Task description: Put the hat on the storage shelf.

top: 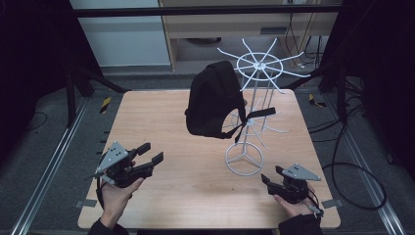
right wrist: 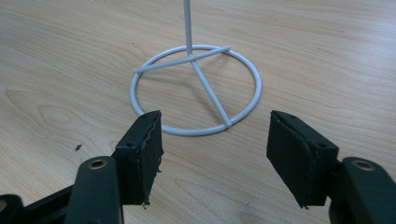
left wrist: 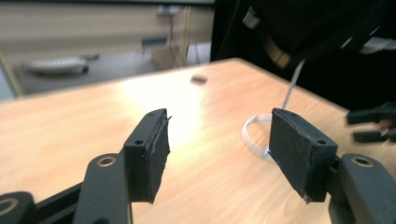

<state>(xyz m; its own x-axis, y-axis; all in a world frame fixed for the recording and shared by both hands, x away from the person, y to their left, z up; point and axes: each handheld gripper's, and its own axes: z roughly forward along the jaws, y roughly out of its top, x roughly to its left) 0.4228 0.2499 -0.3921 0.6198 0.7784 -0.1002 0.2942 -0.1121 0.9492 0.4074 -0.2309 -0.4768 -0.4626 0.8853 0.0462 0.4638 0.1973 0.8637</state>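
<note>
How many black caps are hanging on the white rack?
1. The black cap hangs on the left side of the white rack, above the table. Another could be hidden behind it.

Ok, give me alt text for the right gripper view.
The right gripper, fingers open and empty, hangs over a wooden table, aimed at the round white wire base of a stand whose thin pole rises out of frame.

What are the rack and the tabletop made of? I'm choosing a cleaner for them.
The rack looks like thin metal wire with a glossy white coating: slim rods joined at the ring base. The tabletop looks like wood-grain laminate or veneer, smooth with light glare; which one is unclear.
</note>
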